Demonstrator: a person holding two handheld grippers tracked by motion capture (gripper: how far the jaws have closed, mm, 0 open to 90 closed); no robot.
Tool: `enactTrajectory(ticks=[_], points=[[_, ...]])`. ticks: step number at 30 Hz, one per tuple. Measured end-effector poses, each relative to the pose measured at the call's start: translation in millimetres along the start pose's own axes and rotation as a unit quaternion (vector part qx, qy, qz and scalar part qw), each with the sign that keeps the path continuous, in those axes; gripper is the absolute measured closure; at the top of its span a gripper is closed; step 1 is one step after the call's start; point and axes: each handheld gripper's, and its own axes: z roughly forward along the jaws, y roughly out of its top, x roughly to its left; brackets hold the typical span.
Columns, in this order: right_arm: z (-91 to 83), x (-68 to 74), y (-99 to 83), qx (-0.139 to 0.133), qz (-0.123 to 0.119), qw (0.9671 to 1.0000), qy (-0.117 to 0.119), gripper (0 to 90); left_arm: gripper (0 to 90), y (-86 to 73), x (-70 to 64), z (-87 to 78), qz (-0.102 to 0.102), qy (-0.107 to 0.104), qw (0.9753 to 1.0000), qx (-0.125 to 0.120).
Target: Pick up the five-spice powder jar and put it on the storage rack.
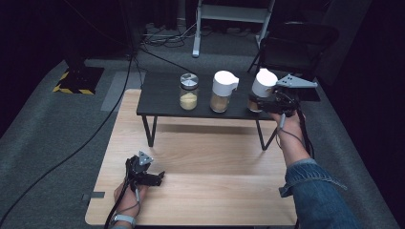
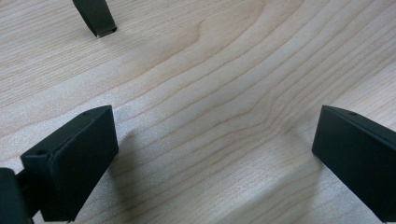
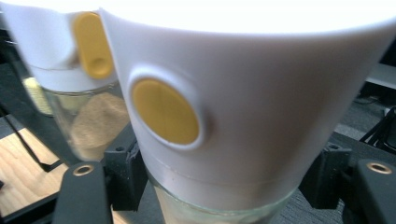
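The white-capped glass dispenser jar sits at the right end of the black metal riser shelf, clamped at its glass body by the right hand-held gripper; a yellow oval button shows on its smooth cap. Beside it stand a matching jar and a metal-lidded jar. The left hand-held gripper rests wide open on the pale wood-grain table, grey carpet all around.

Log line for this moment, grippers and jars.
right gripper: jaws around right jar on black shelf | left gripper: open, low over wood table | middle jar, steel-lid jar: untouched
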Motion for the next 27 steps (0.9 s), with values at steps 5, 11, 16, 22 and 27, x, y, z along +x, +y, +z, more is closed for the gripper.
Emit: enactTrajectory(ticks=[5,11,16,22,27], points=[[9.8,-4.9,-1.6,0.006,0.006,1.0000,-0.003,30.3,0.4,0.0,-0.2,-0.1,0.000,0.000,1.0000,0.000],[16.0,-8.8,-5.7,0.011,0.013,0.9999,-0.001,30.2,0.4,0.0,-0.2,-0.1,0.000,0.000,1.0000,0.000],[16.7,-15.1,-8.6,0.007,0.022,0.9997,0.009,29.6,0.4,0.0,-0.2,-0.1,0.000,0.000,1.0000,0.000],[16.0,-18.3,-7.4,0.015,0.038,0.9991,0.011,12.9,0.4,0.0,-0.2,-0.1,0.000,0.000,1.0000,0.000],[1.6,-16.1,-15.2,-0.002,0.034,0.9994,0.005,7.4,0.3,0.0,-0.1,-0.1,0.000,0.000,1.0000,0.000]])
